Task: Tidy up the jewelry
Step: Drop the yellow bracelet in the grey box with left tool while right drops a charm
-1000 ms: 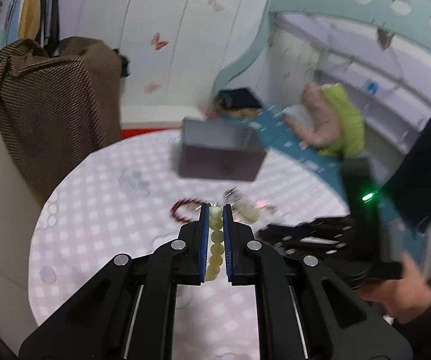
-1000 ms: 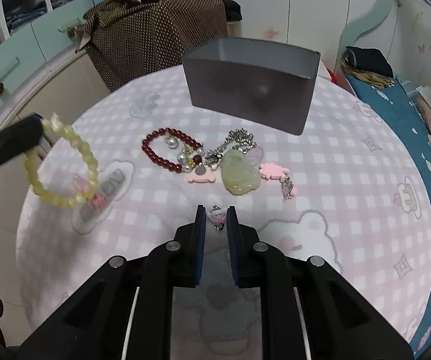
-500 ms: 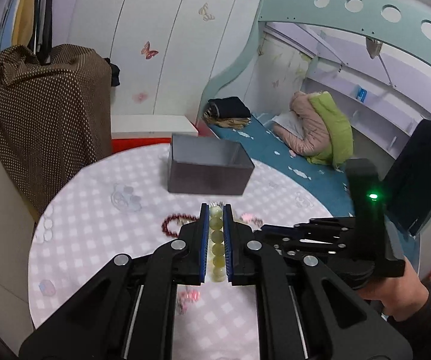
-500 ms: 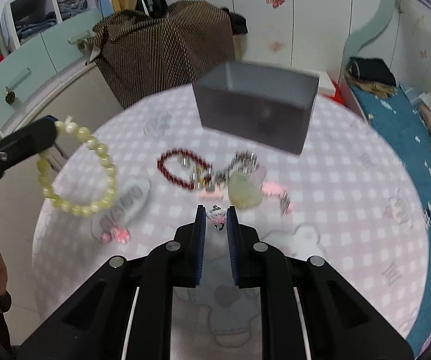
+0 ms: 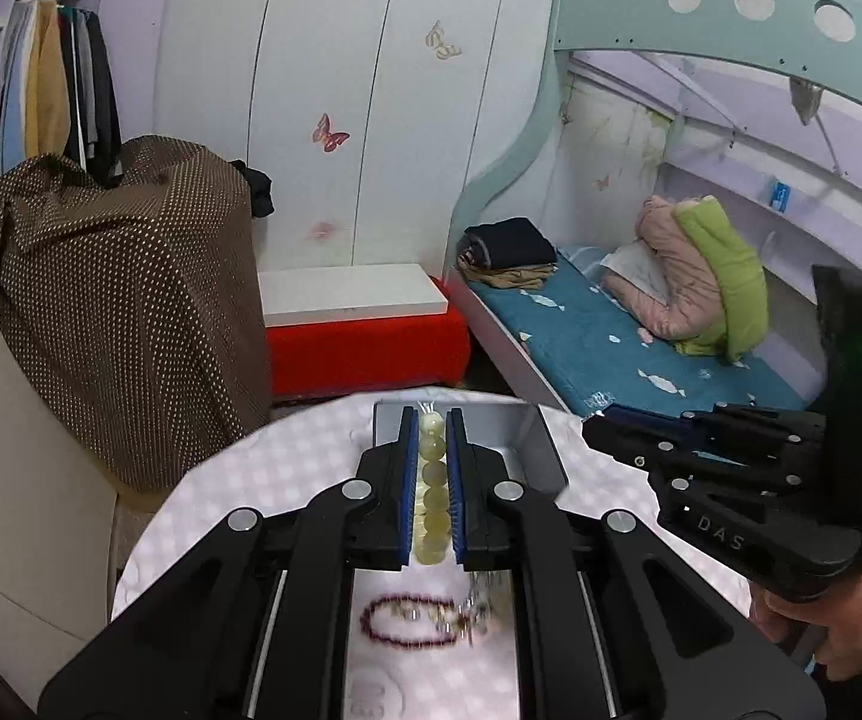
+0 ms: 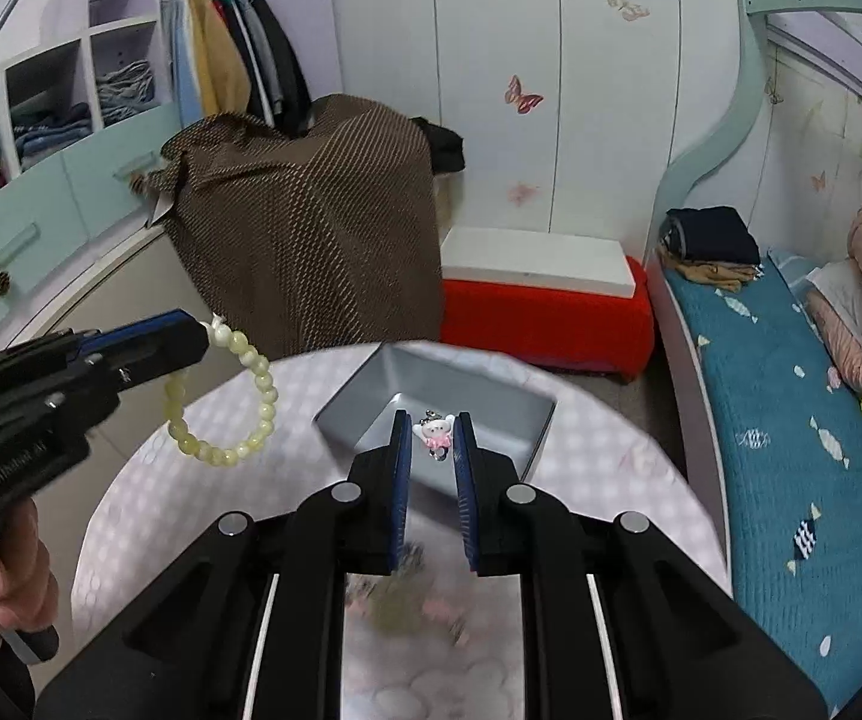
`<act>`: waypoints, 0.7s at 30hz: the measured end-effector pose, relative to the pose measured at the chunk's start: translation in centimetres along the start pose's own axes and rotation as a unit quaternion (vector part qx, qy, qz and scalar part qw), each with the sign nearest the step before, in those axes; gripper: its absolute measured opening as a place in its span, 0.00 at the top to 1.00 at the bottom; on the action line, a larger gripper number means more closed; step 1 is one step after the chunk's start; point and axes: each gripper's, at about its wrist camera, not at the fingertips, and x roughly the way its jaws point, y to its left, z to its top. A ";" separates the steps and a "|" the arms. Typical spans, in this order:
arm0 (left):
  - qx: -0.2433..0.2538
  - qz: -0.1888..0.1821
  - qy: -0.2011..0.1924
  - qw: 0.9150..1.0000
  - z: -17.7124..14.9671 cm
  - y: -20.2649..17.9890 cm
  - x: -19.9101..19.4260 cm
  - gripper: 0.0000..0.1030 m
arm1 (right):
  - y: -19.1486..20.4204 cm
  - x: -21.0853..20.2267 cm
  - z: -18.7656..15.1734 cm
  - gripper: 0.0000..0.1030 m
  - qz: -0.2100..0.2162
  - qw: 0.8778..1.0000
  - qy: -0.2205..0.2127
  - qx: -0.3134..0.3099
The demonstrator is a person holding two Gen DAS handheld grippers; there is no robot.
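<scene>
Left wrist view: your left gripper (image 5: 431, 480) is clamped on the pale green bead bracelet (image 5: 432, 489), and since a second ago you've lifted it off the table so the grey box (image 5: 526, 450) now sits right behind the fingertips, open top showing. The red bead bracelet (image 5: 407, 624) is left on the checked tablecloth (image 5: 287, 480) below. Looks like you're carrying toward the box for a drop. Right wrist view: your right gripper (image 6: 433, 438) pinches the small white-and-pink charm (image 6: 434, 433), also raised, with the box just ahead. Only this view shows the pale bracelet's loop hanging free beside the box; only the left view shows the red one clearly, here the leftover pile is blur.
</scene>
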 end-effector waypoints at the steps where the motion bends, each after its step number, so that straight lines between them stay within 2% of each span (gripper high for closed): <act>1: 0.002 0.004 0.001 1.000 0.6 -0.1 0.7 0.91 | -0.3 0.2 0.3 0.88 0.000 1.000 0.000 0.002; 11: 0.002 0.001 0.046 0.999 3.0 0.2 6.4 0.91 | -2.3 3.8 1.9 0.87 0.008 0.999 0.036 0.023; 21: -0.012 -0.010 0.103 0.995 3.0 1.4 11.1 0.91 | -3.0 6.9 2.1 0.87 0.025 0.996 0.078 0.043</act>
